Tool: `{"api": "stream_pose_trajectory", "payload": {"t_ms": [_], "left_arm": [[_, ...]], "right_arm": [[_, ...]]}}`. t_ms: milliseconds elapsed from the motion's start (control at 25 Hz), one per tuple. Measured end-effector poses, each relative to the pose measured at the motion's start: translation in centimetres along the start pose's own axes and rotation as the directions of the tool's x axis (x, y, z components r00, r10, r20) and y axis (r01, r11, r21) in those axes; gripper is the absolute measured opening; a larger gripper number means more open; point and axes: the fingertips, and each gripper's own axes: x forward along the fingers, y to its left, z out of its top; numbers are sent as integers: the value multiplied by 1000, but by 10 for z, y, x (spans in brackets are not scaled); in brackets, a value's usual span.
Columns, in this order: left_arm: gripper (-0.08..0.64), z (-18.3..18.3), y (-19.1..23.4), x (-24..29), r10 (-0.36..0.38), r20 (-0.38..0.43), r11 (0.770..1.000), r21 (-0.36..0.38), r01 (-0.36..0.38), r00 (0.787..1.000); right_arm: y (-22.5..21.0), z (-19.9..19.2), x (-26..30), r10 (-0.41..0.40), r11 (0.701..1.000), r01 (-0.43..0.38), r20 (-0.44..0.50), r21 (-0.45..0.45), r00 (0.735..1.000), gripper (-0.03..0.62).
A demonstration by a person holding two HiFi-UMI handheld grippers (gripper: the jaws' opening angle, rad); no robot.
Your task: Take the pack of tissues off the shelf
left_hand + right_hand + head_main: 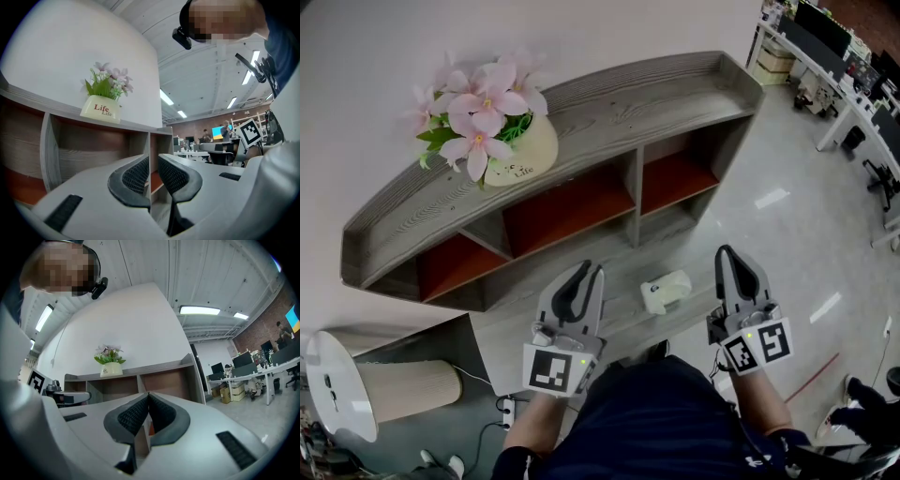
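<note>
The pack of tissues (666, 292), pale and soft, lies on the low grey ledge of the wooden shelf (609, 103), between my two grippers in the head view. My left gripper (586, 270) (153, 157) is to its left, its jaws a narrow gap apart with nothing between them. To the right of the pack, my right gripper (727, 251) (148, 393) has its fingertips touching and holds nothing. Both point level at the shelf's compartments. Neither gripper view shows the pack.
A cream pot of pink flowers (520, 155) (101, 109) (111, 370) stands on the shelf's top board. A white round stand (337, 384) and a power strip (511, 410) are on the floor at the left. Office desks (844, 56) lie to the right.
</note>
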Motion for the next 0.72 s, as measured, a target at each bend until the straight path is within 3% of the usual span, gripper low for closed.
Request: {"api": "stream_pose_trajectory", "payload": {"t_ms": [720], "left_arm": [[69, 0, -9, 9, -21, -1, 1000, -15, 21, 1000]], "right_arm": [[-5, -3, -3, -3, 1000, 3, -12, 1, 1000, 12]]}}
